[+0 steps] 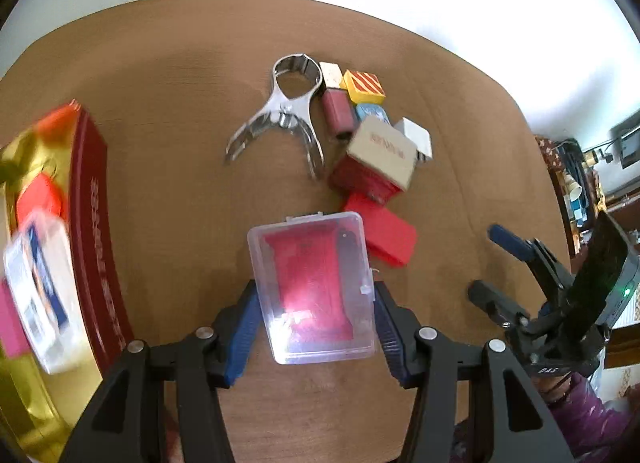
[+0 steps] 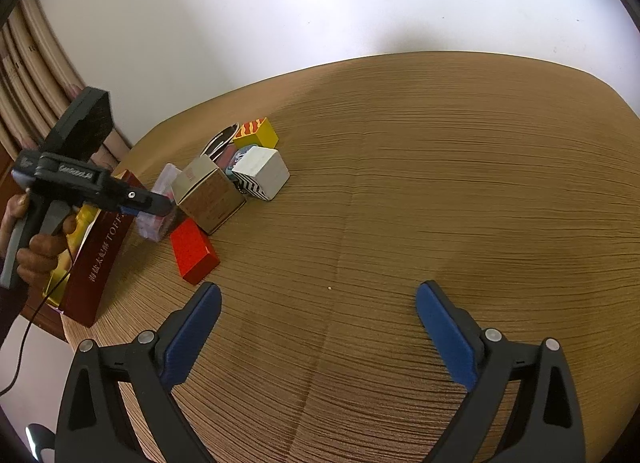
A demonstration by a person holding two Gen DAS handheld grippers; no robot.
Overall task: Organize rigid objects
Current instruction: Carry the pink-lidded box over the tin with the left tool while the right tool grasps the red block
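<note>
Just then, the left gripper point(image 1: 316, 323) was closed on the clear plastic case with a red insert point(image 1: 314, 291), lifted beside the dark red box point(image 1: 94, 223). Keeping it level and squeezed would help. The right gripper point(image 2: 318, 327) hung wide open, holding nothing.

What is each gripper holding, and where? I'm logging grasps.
The left gripper clamps the clear plastic case by its two long sides. The right gripper is open, holding nothing.
</note>
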